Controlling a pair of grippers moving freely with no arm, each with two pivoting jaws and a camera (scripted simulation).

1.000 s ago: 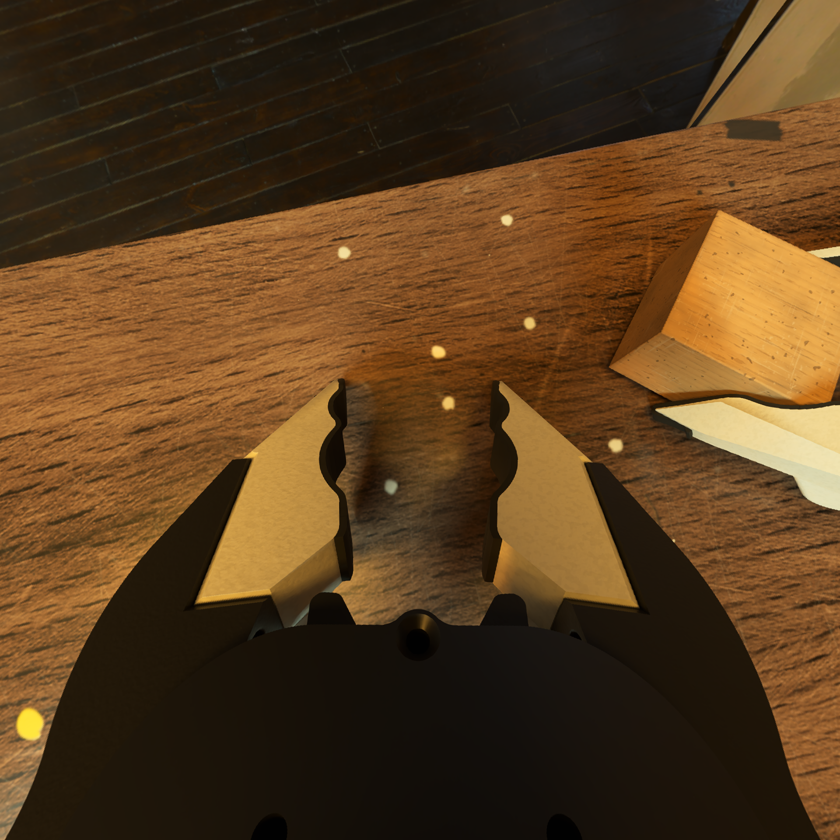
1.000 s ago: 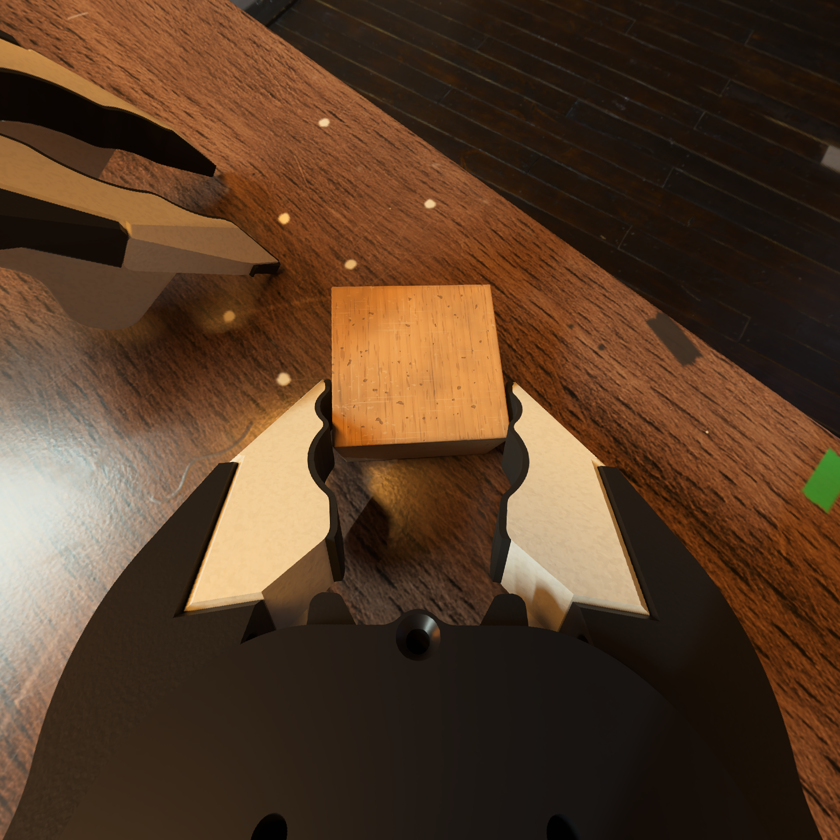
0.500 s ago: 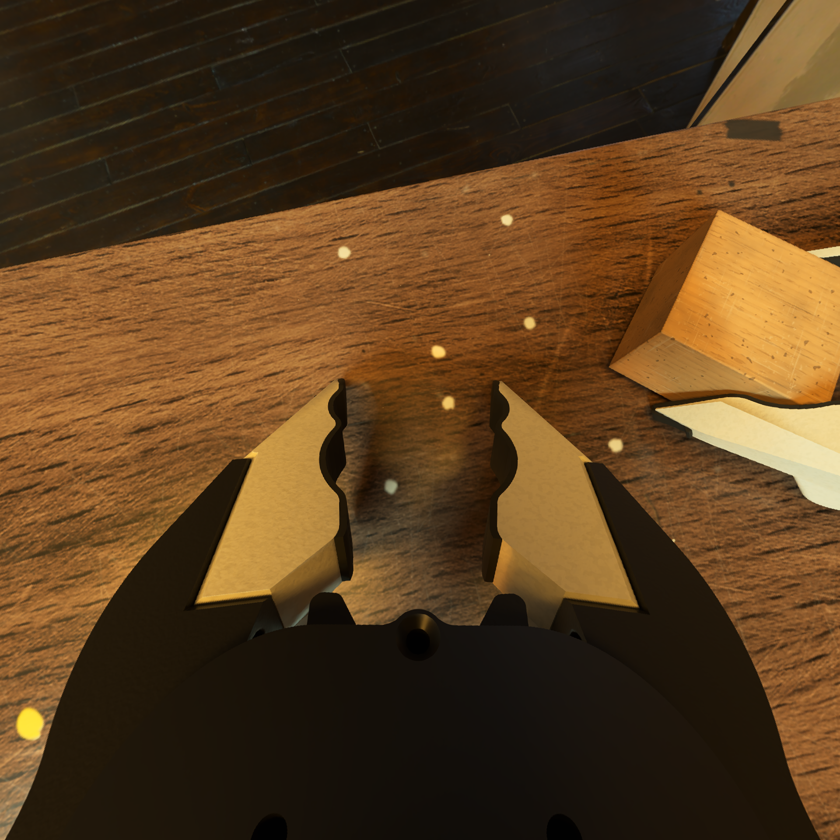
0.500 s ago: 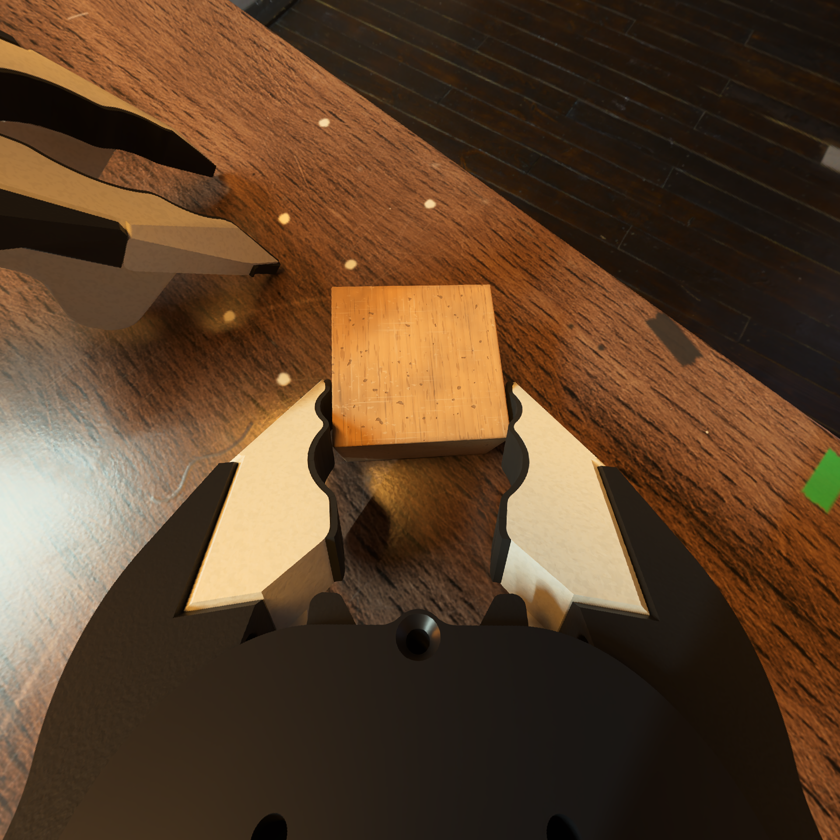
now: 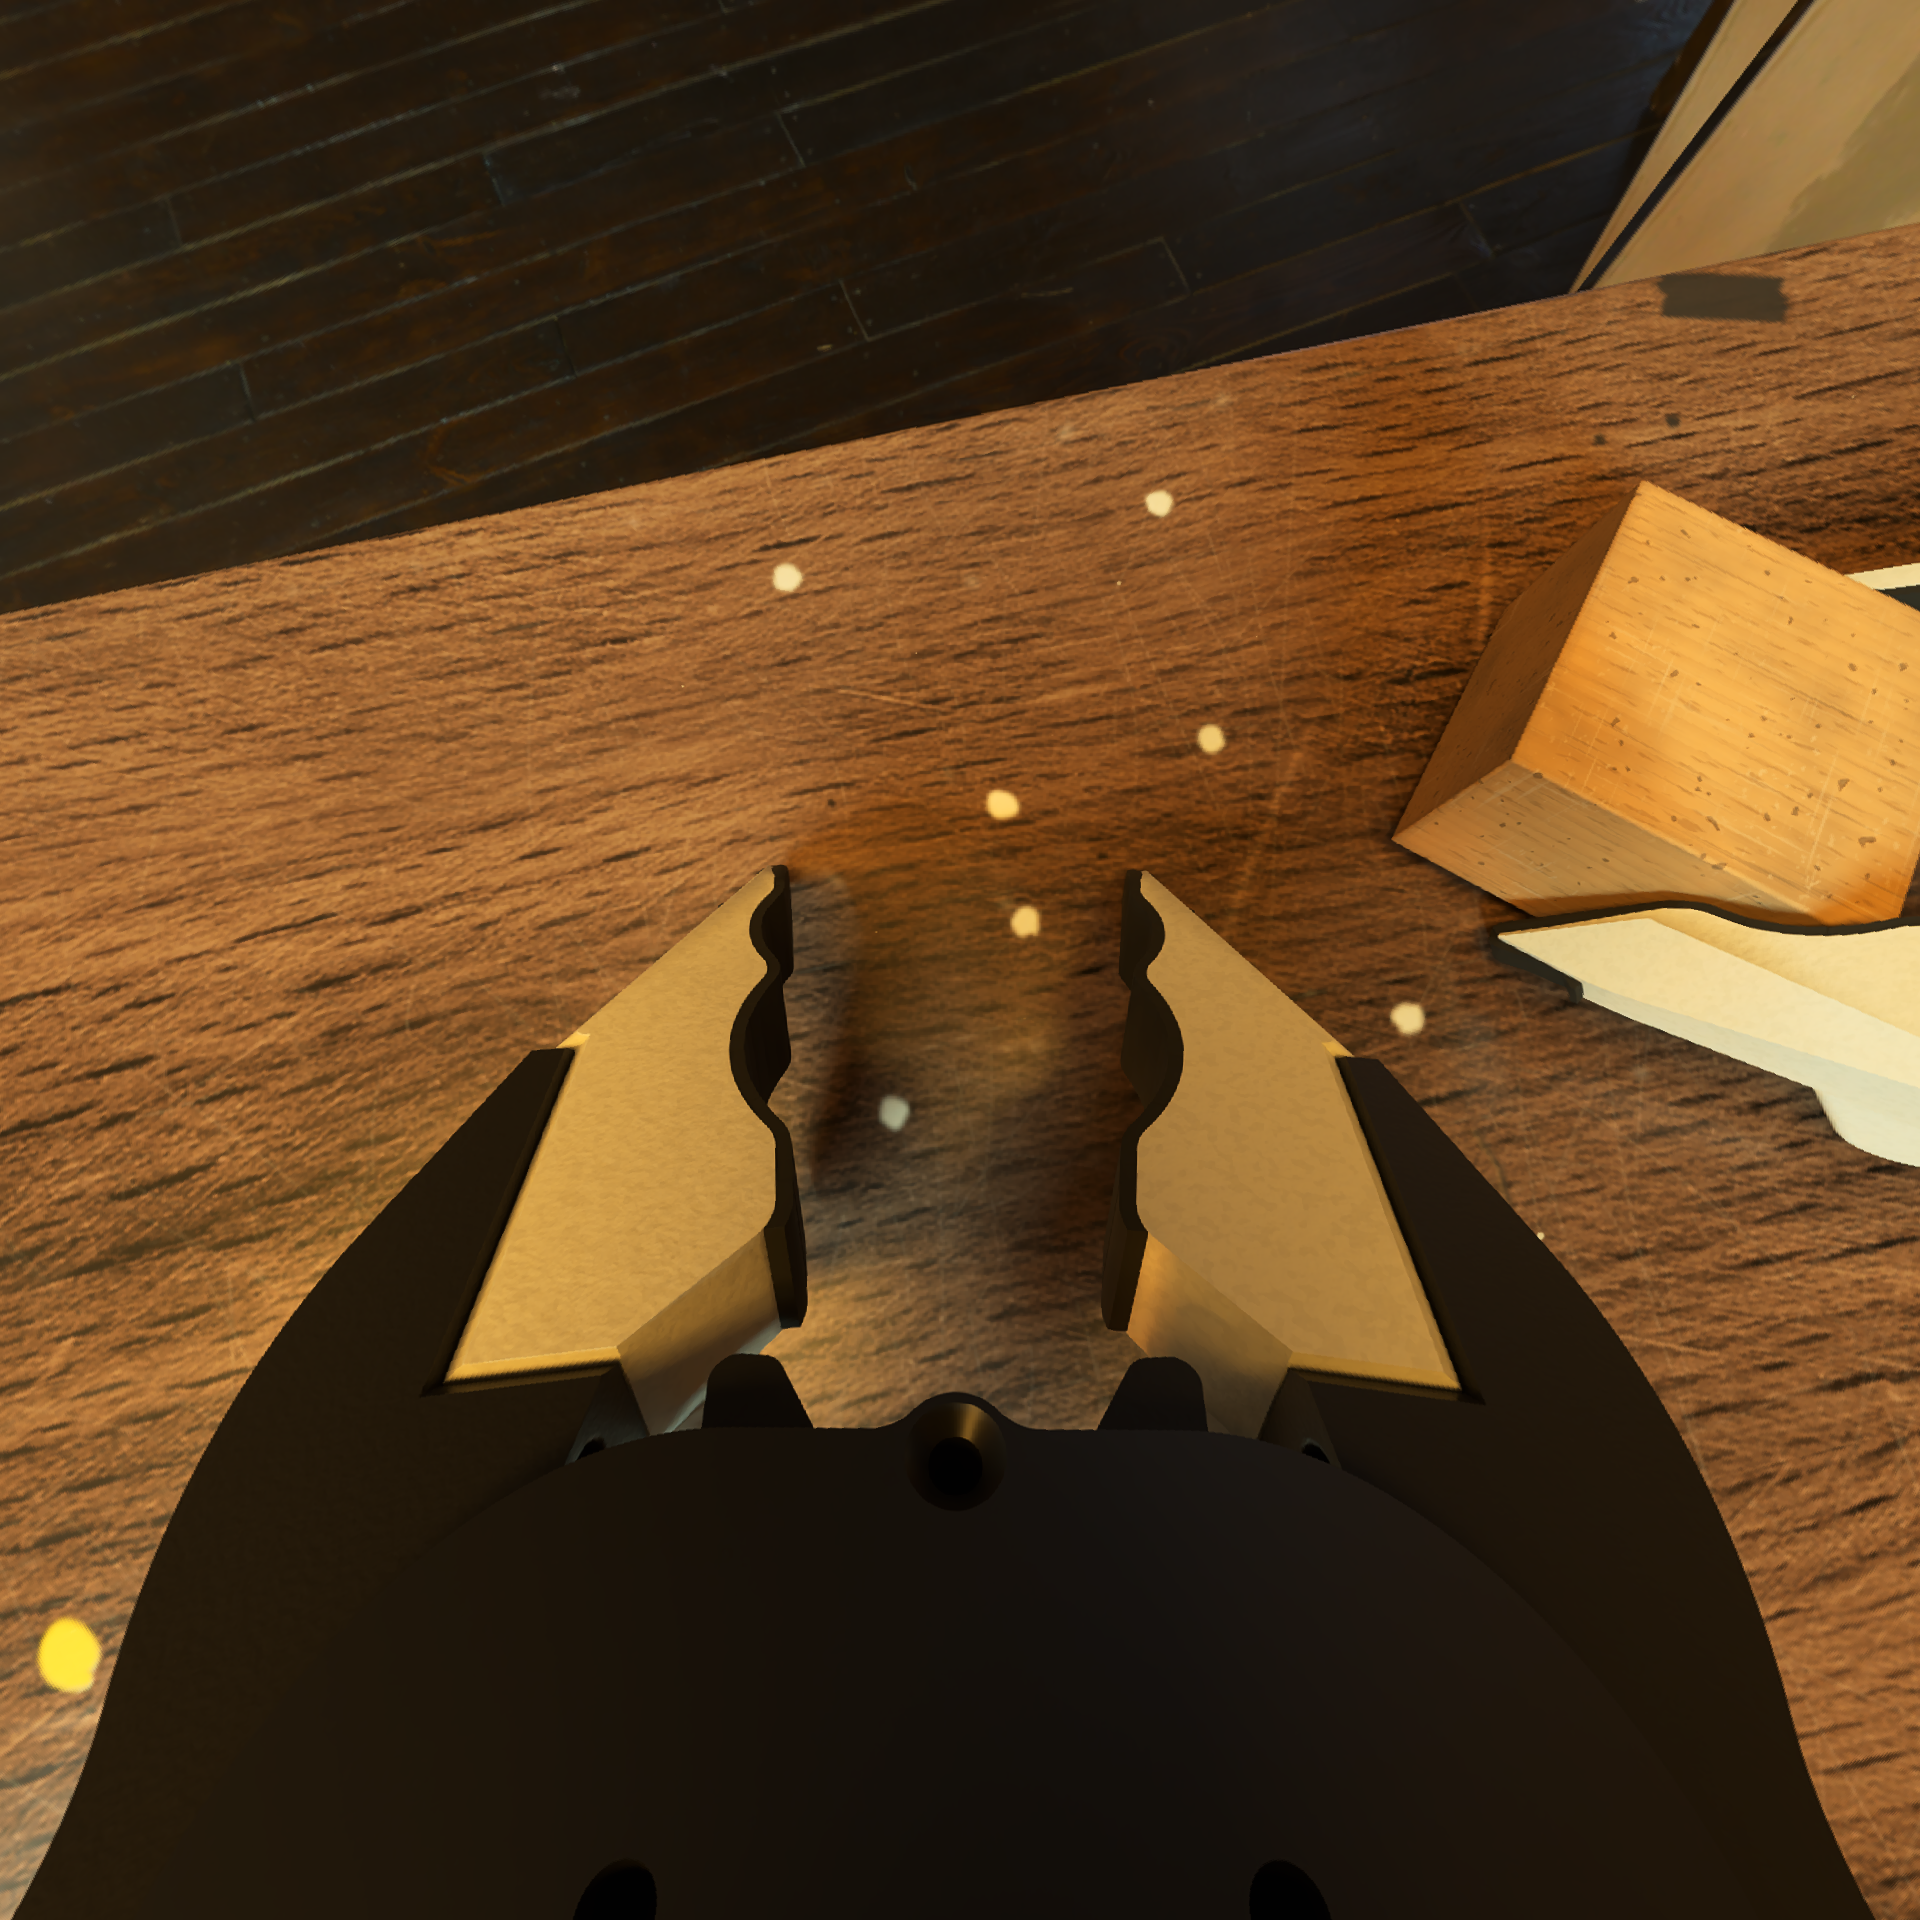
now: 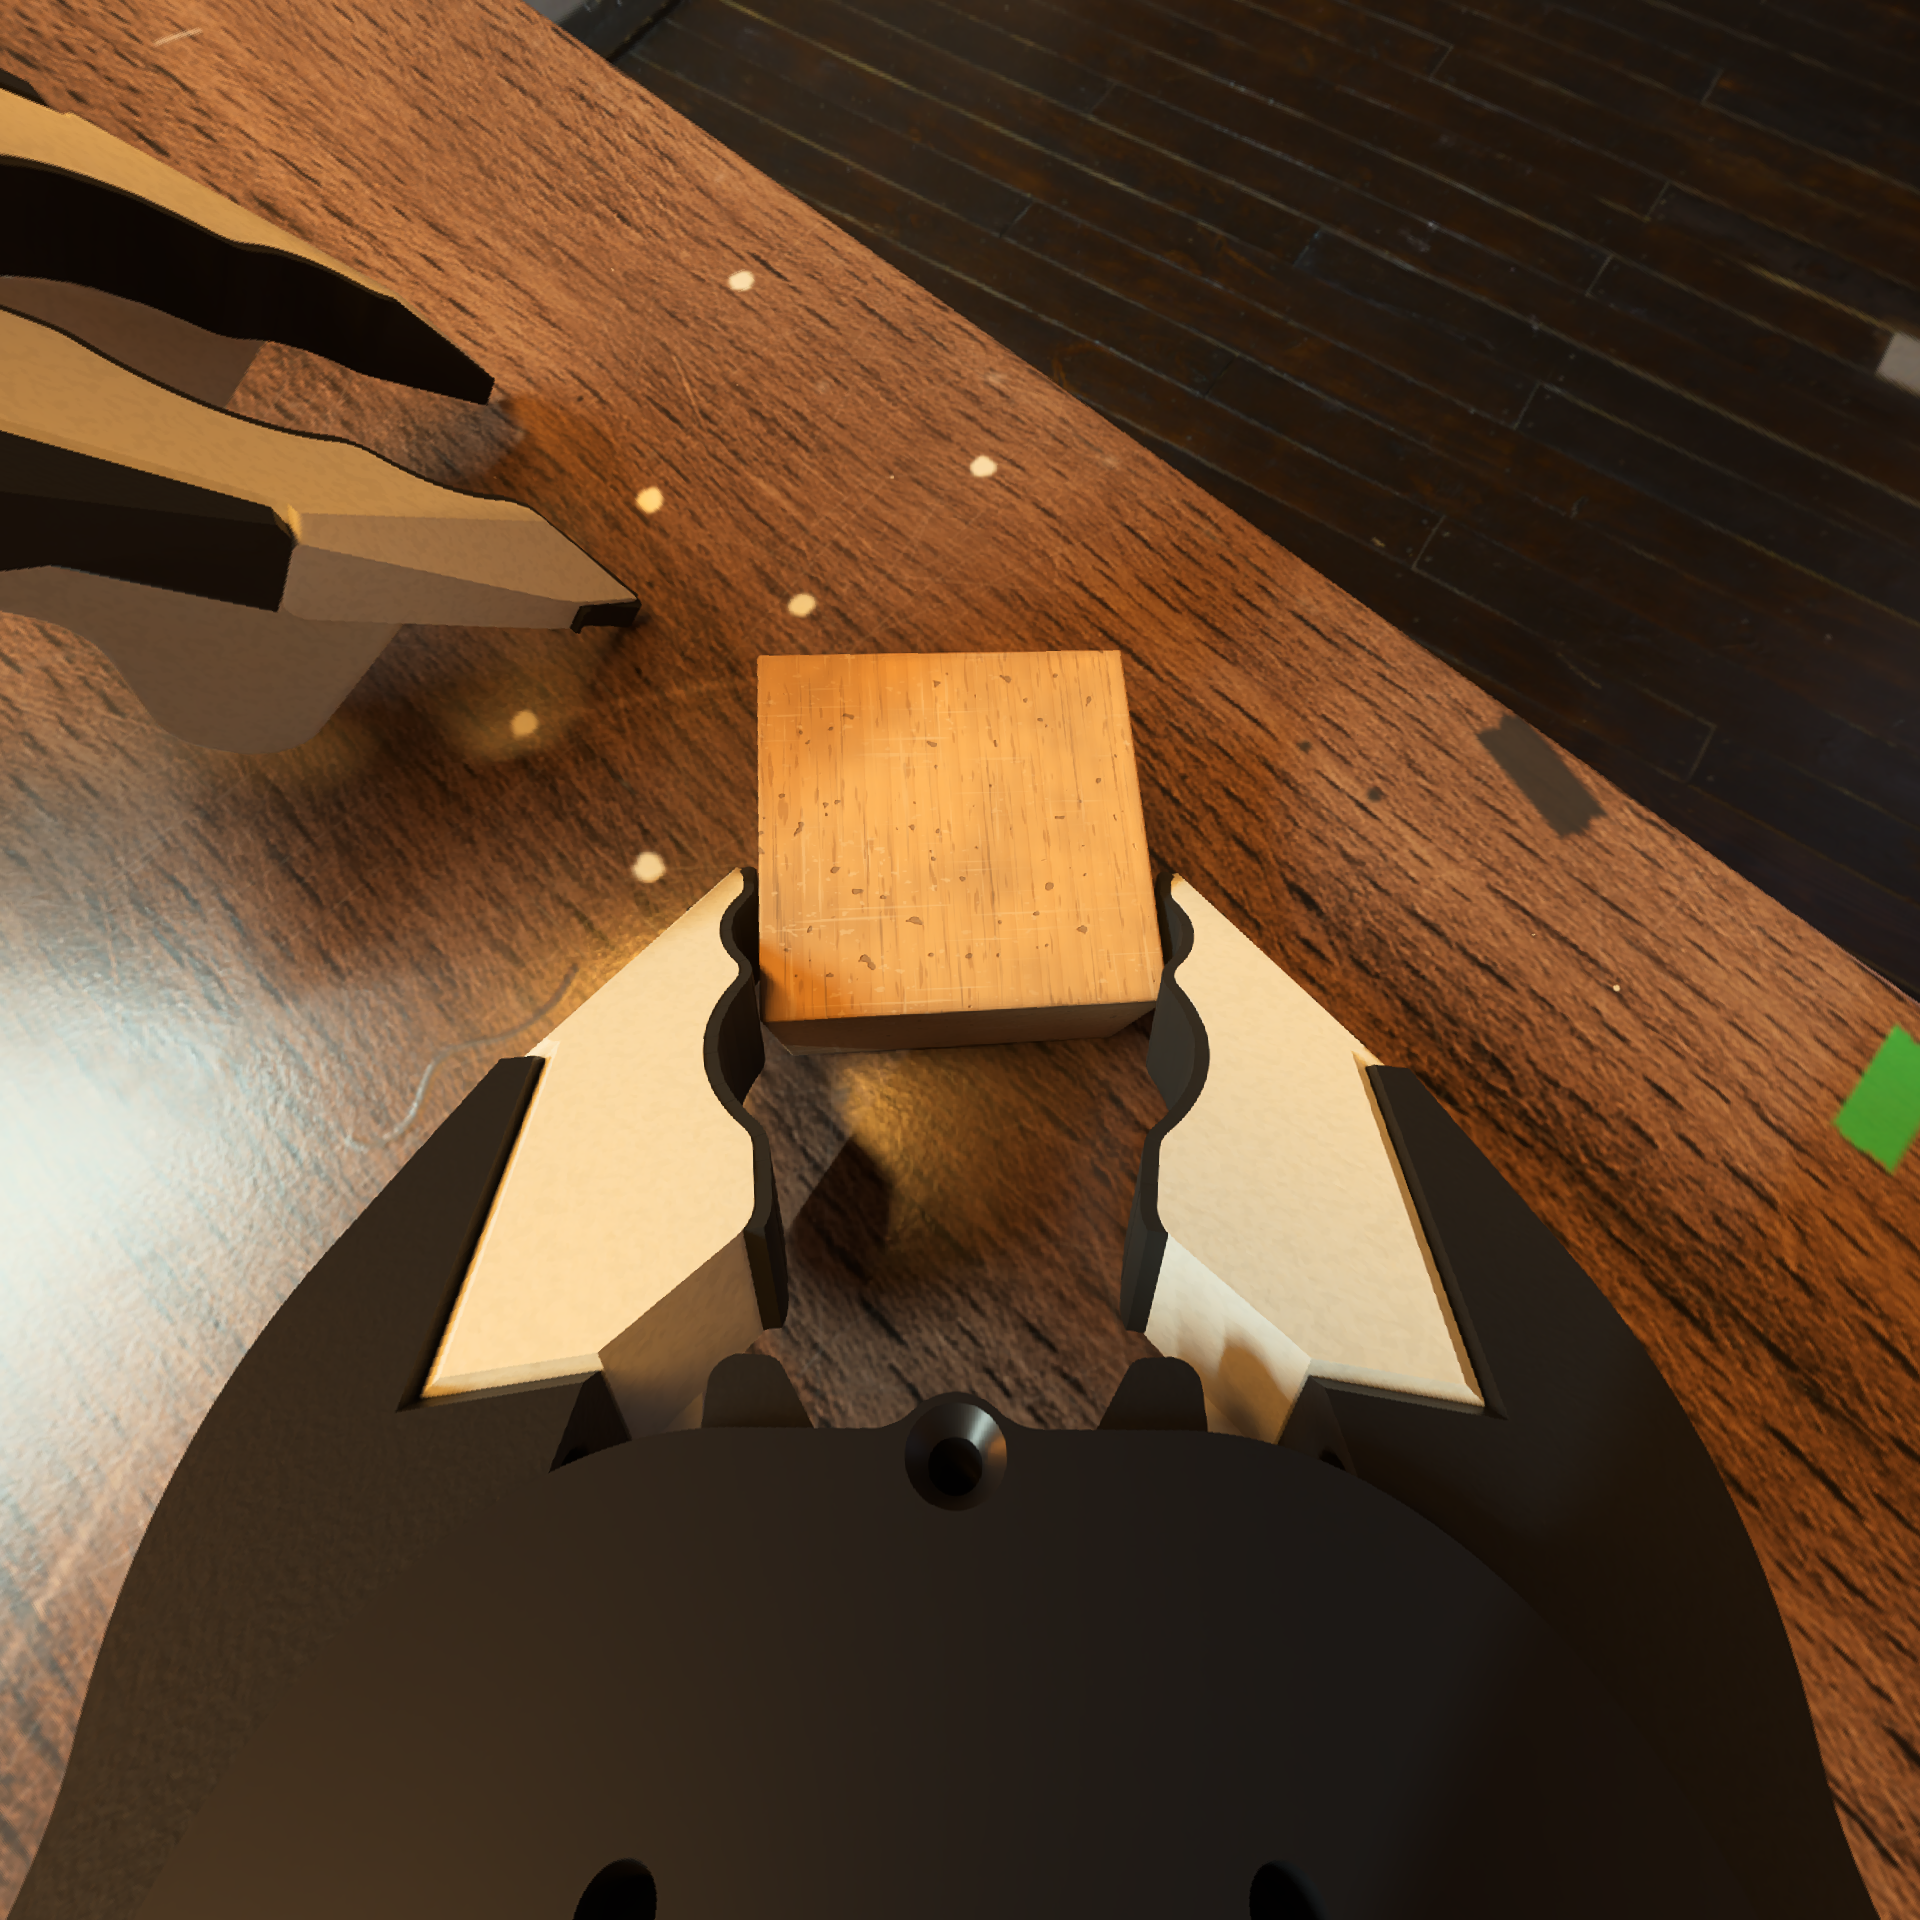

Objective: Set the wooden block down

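The wooden block (image 6: 951, 831), a light cube, sits between the fingertips of my right gripper (image 6: 956, 883). The jaws press its two sides, and it is slightly tilted, just over the brown wooden table (image 6: 1351, 935). It also shows in the left wrist view (image 5: 1704, 717) at the right edge, with one pale right finger (image 5: 1714, 997) in front of it. My left gripper (image 5: 956, 883) is open and empty, low over the table to the block's left. It shows in the right wrist view (image 6: 312, 499) at the upper left.
The table's far edge (image 5: 727, 478) runs close beyond both grippers, with dark plank floor (image 5: 623, 208) past it. Small pale dots (image 5: 1003, 805) mark the tabletop. A green patch (image 6: 1881, 1101) and a dark patch (image 6: 1538, 774) lie near the edge. A beige panel (image 5: 1787, 125) stands at top right.
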